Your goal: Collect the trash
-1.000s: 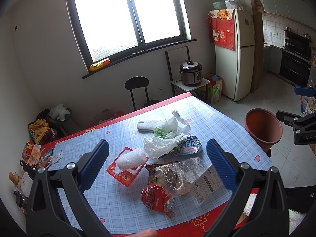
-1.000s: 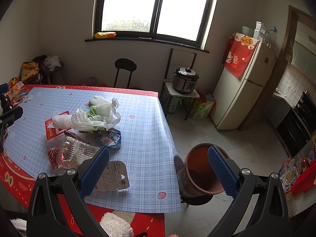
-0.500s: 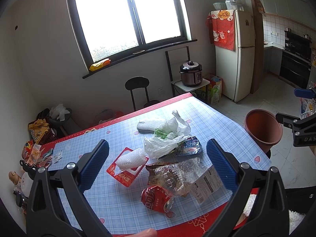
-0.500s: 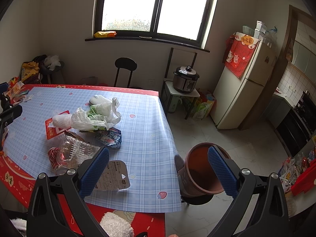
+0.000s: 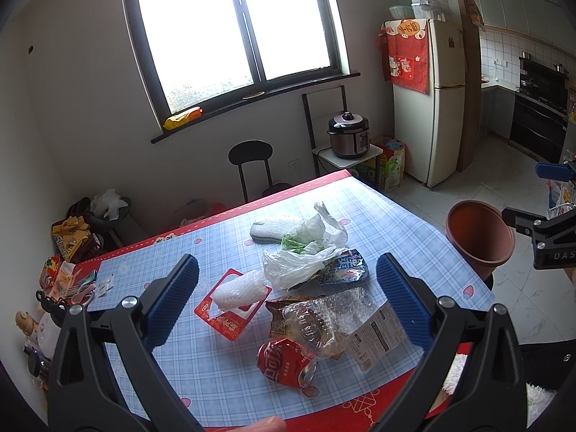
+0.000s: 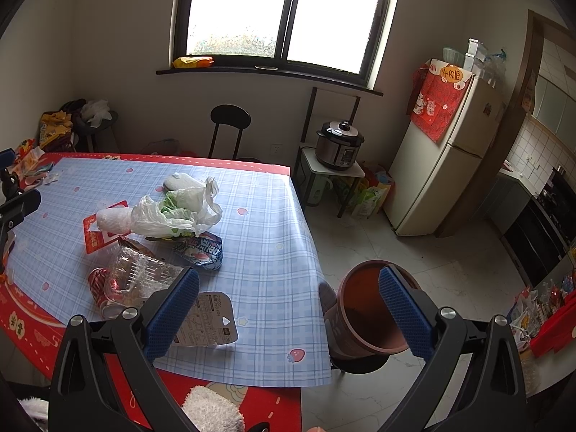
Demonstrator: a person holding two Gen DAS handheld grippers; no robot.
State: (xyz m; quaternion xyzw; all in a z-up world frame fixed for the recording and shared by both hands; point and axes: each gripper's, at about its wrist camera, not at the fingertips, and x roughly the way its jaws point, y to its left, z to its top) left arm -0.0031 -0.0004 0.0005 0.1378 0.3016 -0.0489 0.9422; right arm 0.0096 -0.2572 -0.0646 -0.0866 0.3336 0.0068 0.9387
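The trash lay heaped mid-table [image 5: 201, 367] — a white plastic bag [image 5: 302, 259], a clear crinkled tray [image 5: 324, 320], a crushed red can [image 5: 284, 360] nearest the edge, its long axis running roughly across the view. The left gripper [image 5: 288, 302] hovered above and short of the heap, jaws spread wide, touching nothing. The right gripper [image 6: 288, 309] hung equally open and empty off the table's corner, closer to the brown bin [image 6: 363, 313] on the floor. The left looked the nearer for a first pick.
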